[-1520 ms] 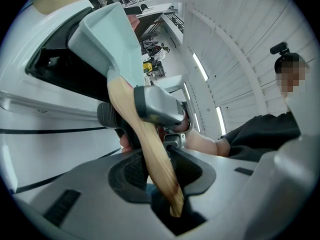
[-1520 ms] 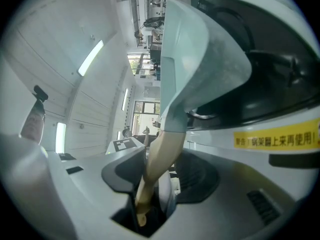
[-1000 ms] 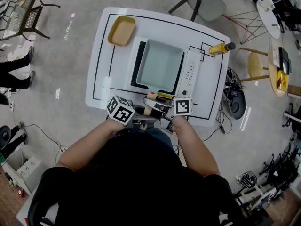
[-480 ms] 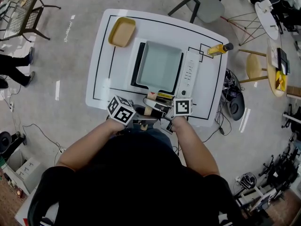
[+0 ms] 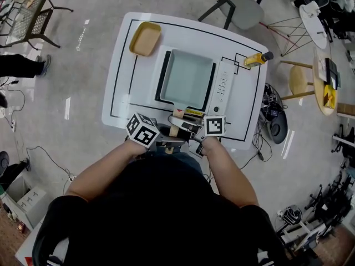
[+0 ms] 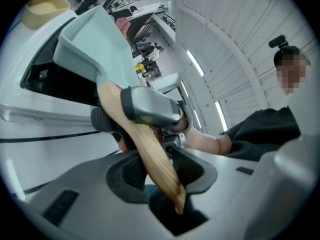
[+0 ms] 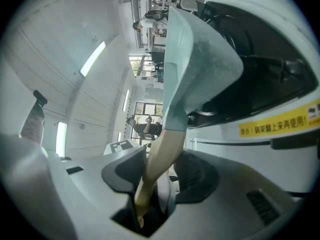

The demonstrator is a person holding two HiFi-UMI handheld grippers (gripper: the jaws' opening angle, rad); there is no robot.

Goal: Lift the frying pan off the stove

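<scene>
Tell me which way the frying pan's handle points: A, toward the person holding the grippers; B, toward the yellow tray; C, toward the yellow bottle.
A: the wooden handle leaves the near edge of the frying pan and runs toward the person, away from the yellow tray and yellow bottle.

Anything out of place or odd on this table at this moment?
Nothing spilled or askew: the frying pan sits square on the stove. One oddity: both the left hand-held gripper and right hand-held gripper have the wooden handle between their jaws at once, the left's jaws just having been opening.
</scene>
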